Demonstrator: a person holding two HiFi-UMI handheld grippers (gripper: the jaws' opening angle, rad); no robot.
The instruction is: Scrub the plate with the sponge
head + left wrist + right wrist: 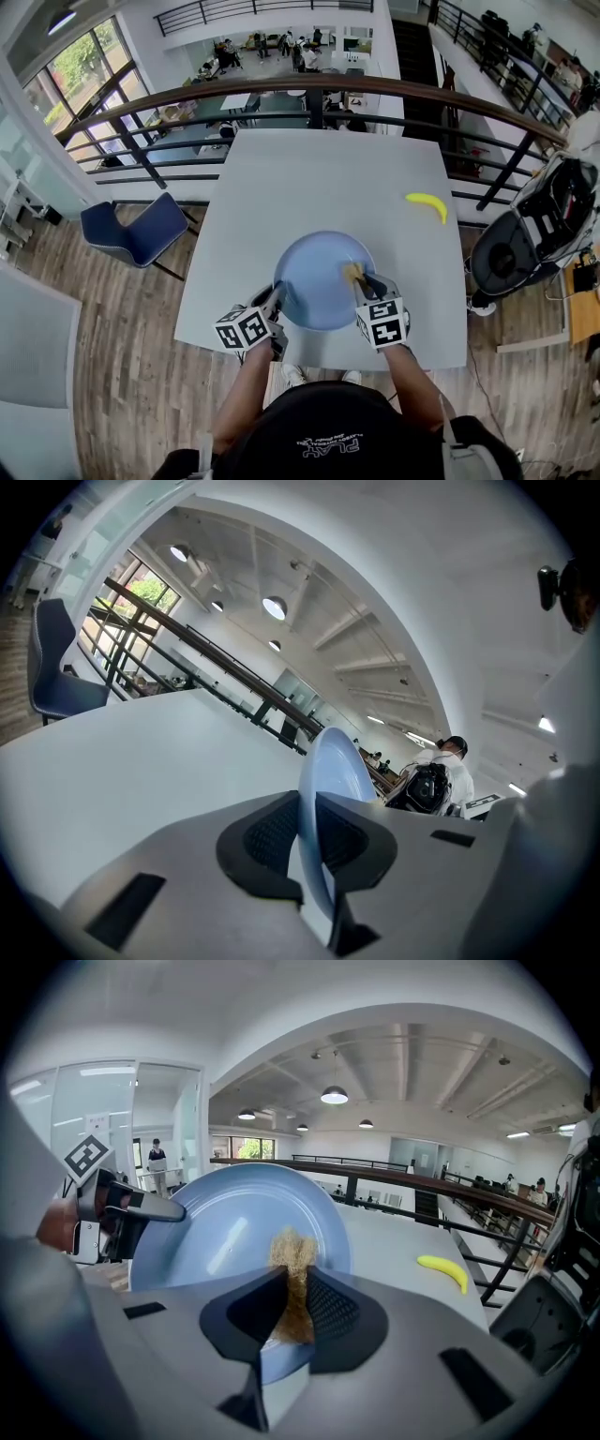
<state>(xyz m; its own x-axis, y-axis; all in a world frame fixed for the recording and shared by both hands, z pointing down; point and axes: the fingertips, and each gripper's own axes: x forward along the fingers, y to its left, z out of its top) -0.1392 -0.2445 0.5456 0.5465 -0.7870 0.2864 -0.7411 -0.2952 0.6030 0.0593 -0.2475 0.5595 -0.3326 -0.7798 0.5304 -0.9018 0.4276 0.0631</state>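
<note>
- Clamping the near-left rim of the blue plate (314,281), the left gripper (307,841) has its jaws closed on the thin edge. The plate seems tipped up towards the person over the near part of the table (319,169).
- Beside it, the right gripper (298,1312) is shut on the tan sponge (292,1260), whose tip touches the plate's inner face towards its right side.
- First risk, as I judge it: the hold is on a narrow strip of smooth rim. A hard scrub stroke could twist the plate in the pads or lever it out, and it would drop onto the table.
- Second risk: the sponge is pinched thin and sticks out only a little. Pressing too deep could put the hard jaw tips on the plate instead of the fibres.
- Farther out, a banana (427,203) lies well apart on the table's right side, out of the strokes' way. A plate that slips is more likely to go over the near edge.
</note>
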